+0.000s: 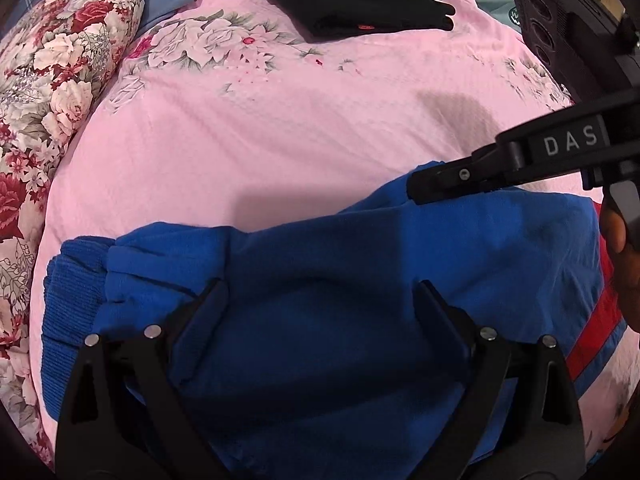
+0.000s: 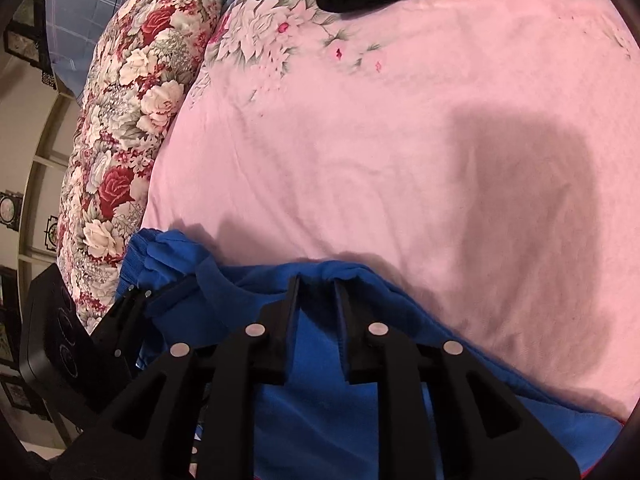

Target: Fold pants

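Two grippers work on the blue pants (image 1: 340,300), which lie on a pink floral bedspread (image 1: 280,128) near its front edge. The garment's long axis runs side to side along that edge. A ribbed cuff (image 1: 72,280) sits at the end toward the red-and-white floral pillow (image 1: 60,80), which lies along the bedspread's left edge. At the opposite end a red stripe (image 1: 592,332) crosses the cloth.

In the left wrist view, the left gripper (image 1: 320,296) hovers over the middle of the pants with its jaws spread wide. Blue cloth fills the gap beneath them, and the fingers (image 1: 204,312) do not pinch it.

In the right wrist view, the right gripper (image 2: 316,284) has its jaws nearly together, pinching a bunched fold of blue fabric at the pants' far edge, where the cloth meets the bare bedspread. The left wrist view shows the right gripper (image 1: 416,188) reaching in from the right side onto that same far edge, with part of a hand (image 1: 618,256) behind it.

A folded black garment (image 1: 356,4) with a small red tag lies well apart, at the bedspread's far edge.
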The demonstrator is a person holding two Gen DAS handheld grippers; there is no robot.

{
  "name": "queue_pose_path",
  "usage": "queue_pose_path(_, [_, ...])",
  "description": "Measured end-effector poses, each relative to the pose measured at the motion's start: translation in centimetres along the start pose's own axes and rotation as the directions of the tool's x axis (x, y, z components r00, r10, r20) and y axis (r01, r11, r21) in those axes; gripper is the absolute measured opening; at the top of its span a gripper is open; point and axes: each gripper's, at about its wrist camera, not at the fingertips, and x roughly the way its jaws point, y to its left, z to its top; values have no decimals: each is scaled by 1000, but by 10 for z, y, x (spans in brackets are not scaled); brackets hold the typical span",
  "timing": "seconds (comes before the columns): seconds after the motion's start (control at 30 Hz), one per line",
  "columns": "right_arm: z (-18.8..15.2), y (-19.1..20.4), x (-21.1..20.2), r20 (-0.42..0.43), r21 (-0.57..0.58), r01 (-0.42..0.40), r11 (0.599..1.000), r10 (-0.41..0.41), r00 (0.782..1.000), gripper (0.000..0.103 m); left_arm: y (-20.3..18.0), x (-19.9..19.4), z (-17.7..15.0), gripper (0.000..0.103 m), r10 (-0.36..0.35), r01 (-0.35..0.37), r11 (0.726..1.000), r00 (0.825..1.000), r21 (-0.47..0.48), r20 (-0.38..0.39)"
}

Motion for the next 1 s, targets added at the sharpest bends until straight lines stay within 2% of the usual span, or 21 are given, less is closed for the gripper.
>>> queue_pose_path(0.1, [4,-1,1,-7,31,-3,1000,3,1000,14,0,0,-1,95,-2,2,1000,1000,8,5])
queue_pose_path(0.17, [7,-7,-2,10,69,-34,997,34,999,9,1,-2,-2,95,-9,9,1000,1000,6,8])
queue_pose_path(0.27, [11,-7,-20,87,83,-97,992,90,992,7,7,-11,-2,95,-30,32,999,999,-44,43])
queue_pose_path(0.37, [18,-7,-26,129,83,-116,990,105,986,7,10,-17,-3,95,-24,28,998,998,-64,59])
queue_pose_path(0.5, [32,-34,-8,74,233,-238,943,227,971,7,8,-3,-6,95,8,-7,1000,999,-29,32])
queue_pose_path(0.57, [35,-57,5,39,373,-300,878,308,951,9,6,-1,-6,97,26,-26,999,999,-18,39])
queue_pose_path(0.6, [36,-63,8,28,404,-320,857,338,941,10,6,-2,-6,97,29,-29,999,999,-18,37])
queue_pose_path(0.63, [37,-65,8,22,408,-332,850,354,935,11,6,-2,-5,96,27,-26,999,999,-20,34])
queue_pose_path(0.67, [38,-63,6,9,386,-327,863,351,936,12,8,-2,-4,96,21,-21,1000,999,-21,30])
queue_pose_path(0.73, [37,-55,-1,-7,332,-293,897,313,950,29,8,-2,-4,96,17,-17,1000,999,-18,29])
queue_pose_path(0.77, [37,-50,-7,-11,300,-266,916,282,959,45,8,-2,-4,96,18,-18,1000,999,-17,29])
queue_pose_path(0.83, [36,-39,-13,-17,228,-224,948,234,972,48,8,-1,-4,96,20,-19,1000,999,-20,29])
queue_pose_path(0.87, [35,-35,-13,-17,203,-196,959,203,979,47,7,-1,-4,96,21,-20,1000,999,-21,29])
queue_pose_path(0.93, [37,-25,-6,-43,164,-138,977,146,988,14,6,-1,-4,96,23,-23,1000,999,-18,27])
queue_pose_path(0.97, [37,-20,-3,-56,141,-107,984,116,992,5,7,-1,-4,96,19,-19,1000,1000,-20,25])
queue_pose_path(1.0, [39,-13,-3,-40,110,-72,991,77,996,5,8,-1,-3,96,15,-14,1000,1000,-23,24])
